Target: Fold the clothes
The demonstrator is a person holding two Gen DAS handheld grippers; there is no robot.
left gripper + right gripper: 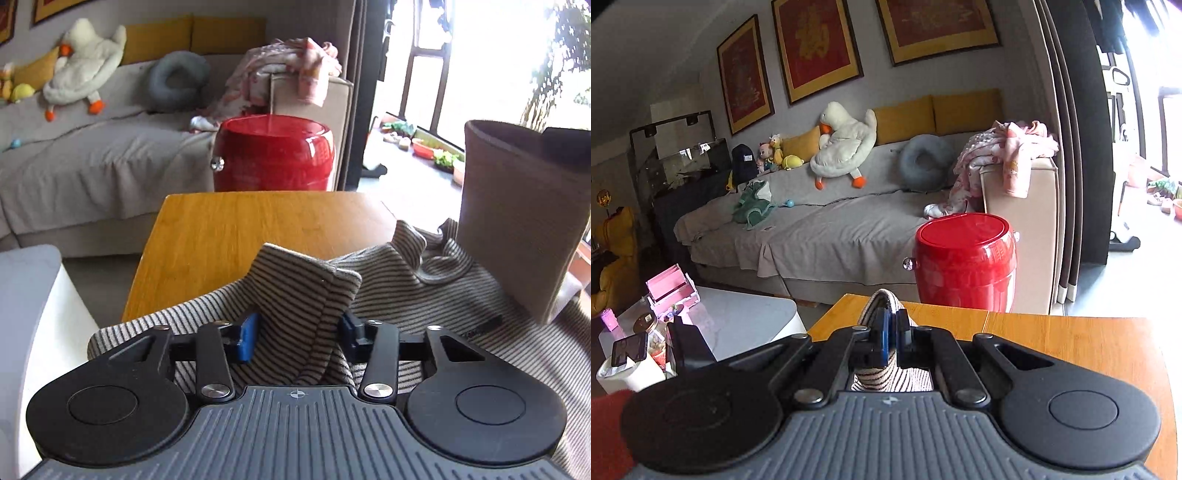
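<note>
A beige top with thin dark stripes (406,295) lies spread over the near part of the wooden table (229,229), its high collar (436,258) toward the far right. One sleeve end (306,291) stands up between the blue pads (246,336) of my left gripper (297,332), whose jaws sit wide apart on either side of it. In the right wrist view my right gripper (891,332) is shut on a bunched fold of the striped top (882,299), held above the table (1071,343). Most of the garment is hidden under that gripper.
A tall brown fabric-like shape (517,221) stands at the table's right side. A red drum-shaped bin (273,151) sits beyond the far edge, before a grey sofa (831,229) with plush toys. A white low table (738,321) with clutter lies to the left.
</note>
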